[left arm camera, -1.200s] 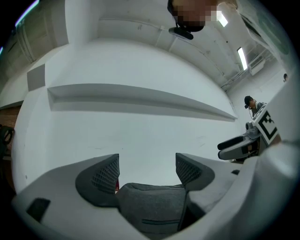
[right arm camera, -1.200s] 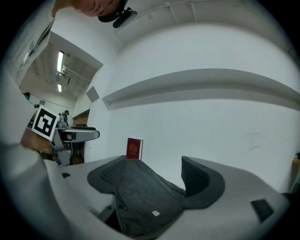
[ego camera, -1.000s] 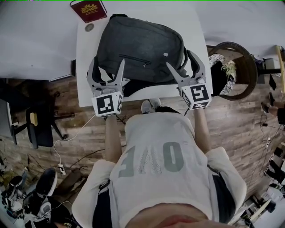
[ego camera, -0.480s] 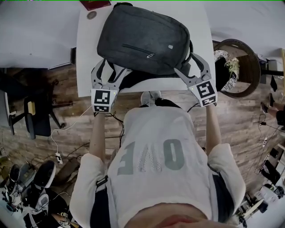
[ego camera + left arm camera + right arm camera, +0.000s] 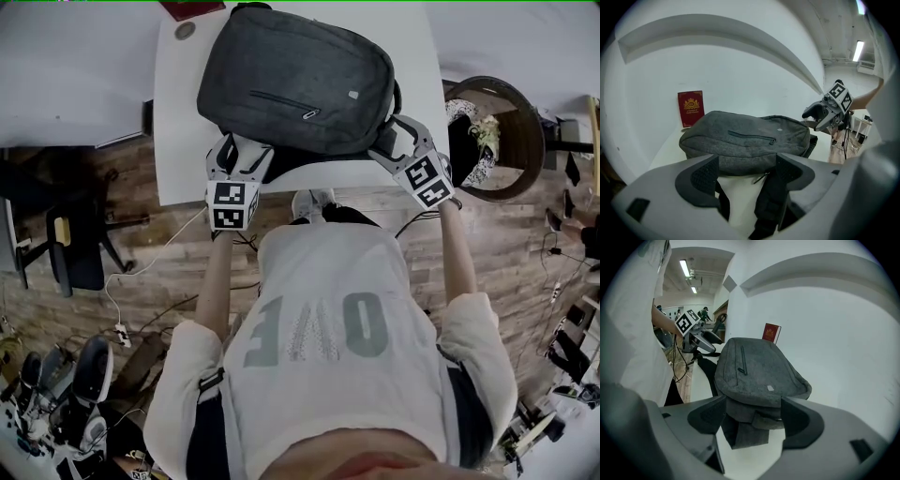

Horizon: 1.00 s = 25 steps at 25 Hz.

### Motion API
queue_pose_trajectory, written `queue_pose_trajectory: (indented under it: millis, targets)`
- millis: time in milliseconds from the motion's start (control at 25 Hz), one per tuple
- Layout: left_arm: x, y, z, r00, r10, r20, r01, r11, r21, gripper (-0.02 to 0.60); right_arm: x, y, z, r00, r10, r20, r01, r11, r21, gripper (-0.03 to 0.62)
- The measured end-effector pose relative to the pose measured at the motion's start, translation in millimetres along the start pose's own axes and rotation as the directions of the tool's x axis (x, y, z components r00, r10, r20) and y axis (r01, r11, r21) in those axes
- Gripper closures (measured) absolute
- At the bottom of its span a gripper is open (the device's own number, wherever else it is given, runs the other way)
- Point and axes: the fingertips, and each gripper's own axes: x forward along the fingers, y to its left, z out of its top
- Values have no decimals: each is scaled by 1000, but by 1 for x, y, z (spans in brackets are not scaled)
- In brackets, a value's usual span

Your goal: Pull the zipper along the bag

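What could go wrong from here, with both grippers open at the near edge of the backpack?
1. The left gripper has the black straps and the small zipper pull between its open jaws; it may well shut on a strap instead of the pull.
2. The right gripper is open around loose grey fabric at one end of the backpack; a weak hold there could let it slide on the smooth table.
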Motion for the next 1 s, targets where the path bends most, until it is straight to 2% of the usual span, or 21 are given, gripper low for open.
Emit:
queue_pose_trajectory:
  millis: [240, 480, 600, 840, 1000]
  targets:
    - [12, -1, -14, 998, -24, -63, 23, 1000, -14, 225, 18, 8, -11, 997, 55, -62, -55, 998, -8, 243]
    - [21, 5, -21, 995, -31, -100, 31, 999, -8, 225, 26, 7, -14, 994, 49, -97, -56, 996, -64, 243]
    - [26, 7, -24, 994, -26, -109, 28, 999, 20, 227, 28, 9, -17, 990, 52, -133, -66, 993, -100, 243]
    - [38, 19, -25, 991, -41, -127, 48, 997, 54, 227, 32, 15, -17, 980, 114, -166, -124, 991, -53, 243]
    - [51, 42, -22, 988, -34, -149, 50, 993, 106, 227, 36, 30, -10, 971, 177, -160, -182, 983, -20, 244]
